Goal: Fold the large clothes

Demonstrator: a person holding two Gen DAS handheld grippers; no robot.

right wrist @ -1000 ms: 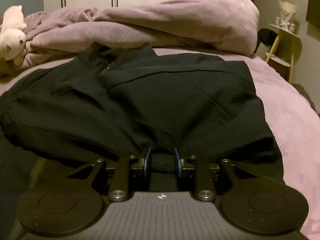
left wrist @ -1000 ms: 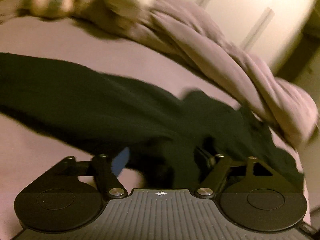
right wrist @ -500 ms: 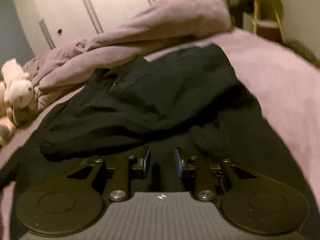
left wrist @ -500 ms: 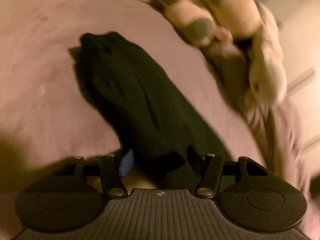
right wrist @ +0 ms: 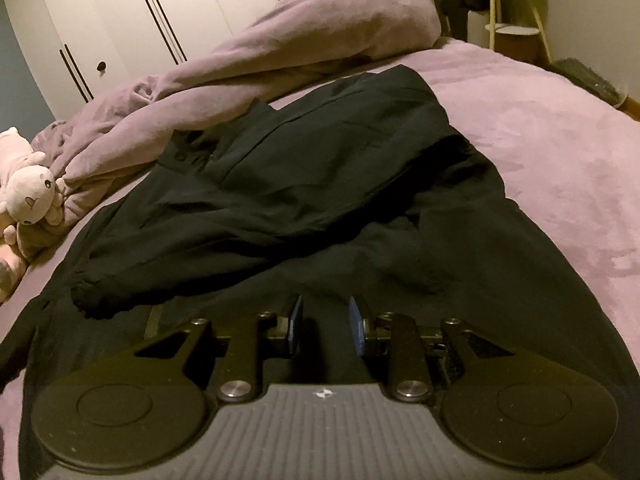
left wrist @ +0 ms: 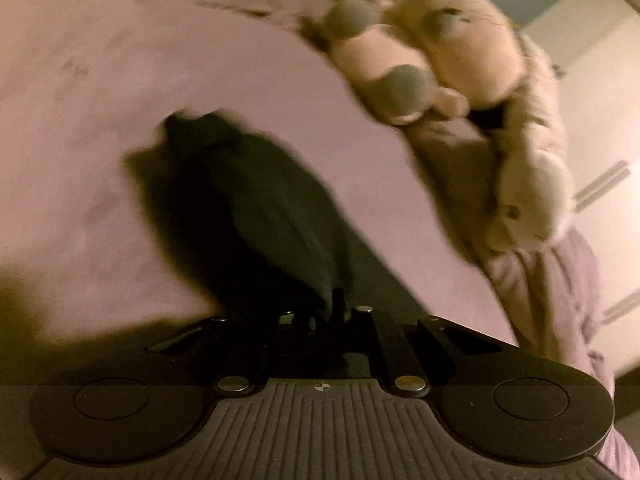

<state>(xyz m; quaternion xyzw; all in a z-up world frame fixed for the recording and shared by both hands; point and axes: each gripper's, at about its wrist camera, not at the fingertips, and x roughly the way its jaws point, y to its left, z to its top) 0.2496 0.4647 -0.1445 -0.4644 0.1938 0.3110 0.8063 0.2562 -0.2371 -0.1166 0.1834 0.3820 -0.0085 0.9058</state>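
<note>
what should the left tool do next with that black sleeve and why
Probably lift the sleeve and carry it in over the jacket body. The left tool has just closed on the sleeve's near end, while the rest of the sleeve lies stretched out on the pink bedcover, away from the body. The right tool rests at the hem, pads apart with dark cloth between them.

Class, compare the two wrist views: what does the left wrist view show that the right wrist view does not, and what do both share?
Only the left wrist view: the left gripper, which has just been closing, shut on a black sleeve.
Only the right wrist view: the right gripper, the white wardrobe and the yellow side table.
Both: the plush toy and pink bedcover.
</note>
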